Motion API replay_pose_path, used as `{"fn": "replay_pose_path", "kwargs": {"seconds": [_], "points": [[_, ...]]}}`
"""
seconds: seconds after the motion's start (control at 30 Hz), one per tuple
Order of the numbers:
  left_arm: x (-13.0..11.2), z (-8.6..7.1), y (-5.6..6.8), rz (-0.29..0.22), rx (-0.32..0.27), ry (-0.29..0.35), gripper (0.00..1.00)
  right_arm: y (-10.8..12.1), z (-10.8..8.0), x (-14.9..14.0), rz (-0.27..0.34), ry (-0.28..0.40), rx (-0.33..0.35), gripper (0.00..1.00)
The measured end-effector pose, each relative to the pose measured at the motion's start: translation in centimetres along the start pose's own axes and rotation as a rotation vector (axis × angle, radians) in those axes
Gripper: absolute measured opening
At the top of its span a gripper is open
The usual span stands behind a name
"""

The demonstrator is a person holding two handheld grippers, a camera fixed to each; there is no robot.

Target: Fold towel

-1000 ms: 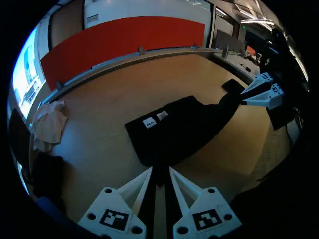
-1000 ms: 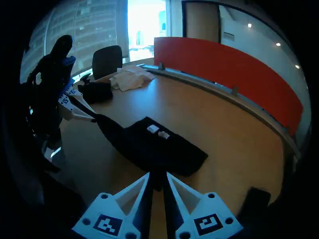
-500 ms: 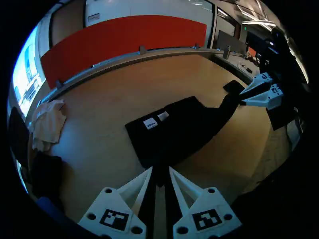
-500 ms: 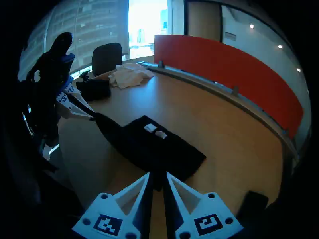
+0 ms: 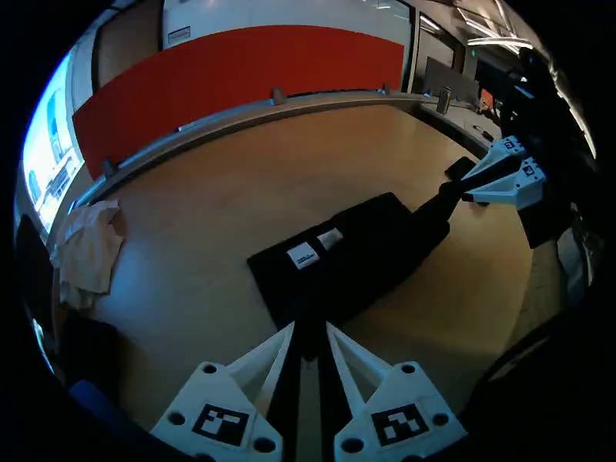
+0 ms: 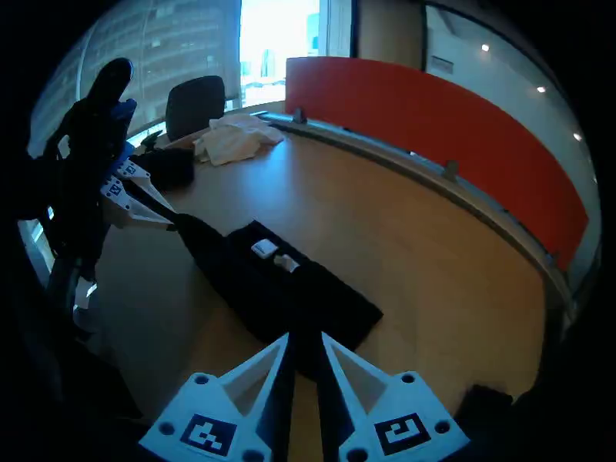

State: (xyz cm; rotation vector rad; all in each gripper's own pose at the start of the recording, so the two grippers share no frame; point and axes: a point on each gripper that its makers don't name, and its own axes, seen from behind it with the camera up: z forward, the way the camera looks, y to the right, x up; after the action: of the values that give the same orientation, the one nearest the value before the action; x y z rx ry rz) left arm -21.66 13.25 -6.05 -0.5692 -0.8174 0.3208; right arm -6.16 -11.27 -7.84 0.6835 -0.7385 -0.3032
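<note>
On my curved wooden worktop (image 5: 231, 185): one black cloth towel (image 5: 362, 246), stretched long. I have left claw (image 5: 310, 331) clamped on one end, right claw (image 6: 305, 339) on the other.

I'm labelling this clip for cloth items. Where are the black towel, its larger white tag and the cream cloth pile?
black towel (image 5: 369, 246), left gripper view, flat middle of the cloth.
larger white tag (image 5: 302, 255), left gripper view, centre of the tag.
cream cloth pile (image 6: 231, 138), right gripper view, middle of the heap.

Tally across the table (image 5: 231, 177)
One black towel (image 5: 369, 242), two white tags (image 5: 302, 255) (image 5: 331, 238), two grippers (image 5: 309, 350) (image 6: 306, 350), one pale cloth heap (image 5: 88, 246), one chair (image 6: 192, 106).
</note>
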Motion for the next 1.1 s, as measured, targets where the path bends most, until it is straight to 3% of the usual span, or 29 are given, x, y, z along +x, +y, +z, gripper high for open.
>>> {"fn": "replay_pose_path", "kwargs": {"seconds": [0.47, 0.93, 1.1], "points": [[0.5, 2.7, -1.1, 0.018, -0.005, -0.016, 0.13, 1.7, 2.3, -0.8, 0.011, -0.037, -0.002, 0.15], [0.5, 6.6, -2.6, 0.019, 0.027, -0.031, 0.13, 3.9, 6.2, -1.6, 0.037, -0.092, -0.024, 0.16], [0.1, 7.9, -3.2, 0.021, 0.04, -0.04, 0.21, 4.5, 7.3, -2.2, 0.05, -0.11, -0.04, 0.2]]}}
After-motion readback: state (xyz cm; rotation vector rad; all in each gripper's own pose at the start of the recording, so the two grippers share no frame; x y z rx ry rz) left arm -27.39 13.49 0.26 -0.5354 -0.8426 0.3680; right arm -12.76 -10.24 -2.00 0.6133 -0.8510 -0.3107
